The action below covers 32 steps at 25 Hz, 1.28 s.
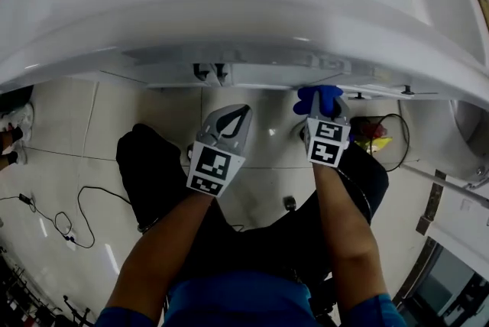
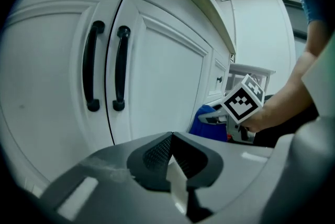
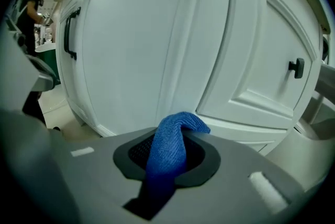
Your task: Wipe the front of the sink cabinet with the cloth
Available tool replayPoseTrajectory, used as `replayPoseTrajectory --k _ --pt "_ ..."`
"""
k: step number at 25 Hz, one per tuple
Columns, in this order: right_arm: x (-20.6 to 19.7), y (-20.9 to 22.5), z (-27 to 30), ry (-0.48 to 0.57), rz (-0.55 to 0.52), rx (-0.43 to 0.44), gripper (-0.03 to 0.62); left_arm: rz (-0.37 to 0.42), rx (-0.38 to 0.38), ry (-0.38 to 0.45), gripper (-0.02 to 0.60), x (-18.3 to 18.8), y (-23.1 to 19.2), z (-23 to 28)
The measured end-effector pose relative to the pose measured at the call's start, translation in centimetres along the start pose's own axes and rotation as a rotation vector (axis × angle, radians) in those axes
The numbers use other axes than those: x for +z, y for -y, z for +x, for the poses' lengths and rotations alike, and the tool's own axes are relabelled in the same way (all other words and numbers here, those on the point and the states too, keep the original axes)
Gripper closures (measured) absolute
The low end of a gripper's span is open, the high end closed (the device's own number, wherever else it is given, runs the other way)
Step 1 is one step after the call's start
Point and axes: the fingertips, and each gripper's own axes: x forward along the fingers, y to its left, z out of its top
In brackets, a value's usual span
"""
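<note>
- Pinches the blue cloth (image 3: pixel 170 147) between the fingers of the right gripper (image 1: pixel 327 113); runs it lengthwise along the fingers, with its free end humped over the tips and pointing forward.
- Faces the sink cabinet front (image 3: pixel 131 45) straight ahead of that cloth end, close by; cannot tell whether fabric and door panel touch.
- Puts the right gripper nearer the work: tucked up under the overhanging sink rim (image 1: pixel 229 12) in the head view, cloth leading.
- Keeps the left gripper (image 1: pixel 231 121) lower and further back, fingers pressed together on nothing, aimed at the pair of dark bar handles (image 2: pixel 106 67) on the neighbouring doors.
- Likely calls for a short push forward to seat the cloth flat, then strokes across the panel.
- Offers a smooth white upright face broken by raised mouldings and a small dark knob (image 3: pixel 297 67) off to the right, likely to snag the cloth.
- Leaves pale floor tiles (image 1: pixel 92 134) below, with loose cables (image 1: pixel 80 203) trailing at the left.
</note>
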Motion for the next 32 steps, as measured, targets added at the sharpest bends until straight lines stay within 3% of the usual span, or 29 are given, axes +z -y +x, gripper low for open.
replayPoseTrajectory --k 8,22,27,32 --pt "0.6 -3.1 0.4 0.009 0.027 0.048 0.516 -0.020 0.001 -0.020 0.580 -1.5 -0.9 -0.9" --pt "7.0 -18.8 -0.9 0.123 -0.137 0.294 0.516 -0.134 0.145 0.072 0.580 -2.1 -7.7 -8.0" --pt "7.8 -22.6 -1.1 0.120 -0.166 0.302 0.516 -0.198 0.204 0.111 0.580 -2.9 -10.5 -11.2" --pt "8.4 -27.4 -1.4 0.139 -0.219 0.352 0.517 -0.204 0.275 0.119 0.580 -4.4 -13.2 -14.6"
